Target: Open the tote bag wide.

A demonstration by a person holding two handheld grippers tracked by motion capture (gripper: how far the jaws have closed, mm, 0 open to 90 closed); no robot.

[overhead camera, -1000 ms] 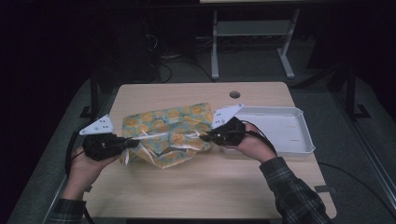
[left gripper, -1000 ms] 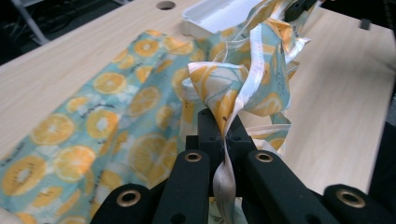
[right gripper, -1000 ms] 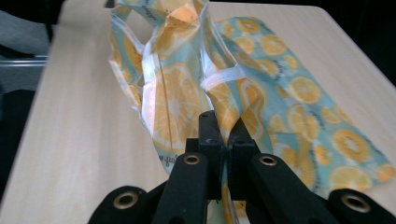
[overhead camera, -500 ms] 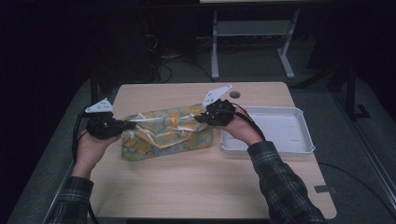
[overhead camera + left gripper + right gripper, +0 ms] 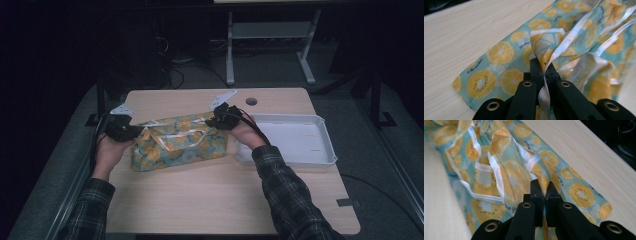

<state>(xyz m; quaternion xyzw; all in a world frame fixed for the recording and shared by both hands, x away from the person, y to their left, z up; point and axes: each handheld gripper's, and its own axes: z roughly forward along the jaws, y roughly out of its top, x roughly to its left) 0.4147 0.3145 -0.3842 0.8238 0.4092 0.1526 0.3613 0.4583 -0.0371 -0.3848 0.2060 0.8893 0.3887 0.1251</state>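
A teal bag printed with orange and kiwi slices (image 5: 177,142) lies across the middle of the wooden table (image 5: 200,200), its white handles on top. My left gripper (image 5: 131,131) is shut on the bag's left end; its own view has the pinched cloth and a white strip (image 5: 544,72) squeezed between the black jaws. At the bag's right end my right gripper (image 5: 214,120) is shut on the cloth (image 5: 544,187) too. The bag (image 5: 499,72) hangs stretched between both grippers, its lower edge (image 5: 584,195) resting on the table.
A shallow white tray (image 5: 295,142) sits on the table to the right of the bag, touching my right hand. A round cable hole (image 5: 251,101) lies near the far edge. Metal stand legs (image 5: 270,50) rise beyond the table.
Both grippers have carried the bag away from me toward the far side of the table and lowered it. The bag now lies stretched flatter and longer between them.
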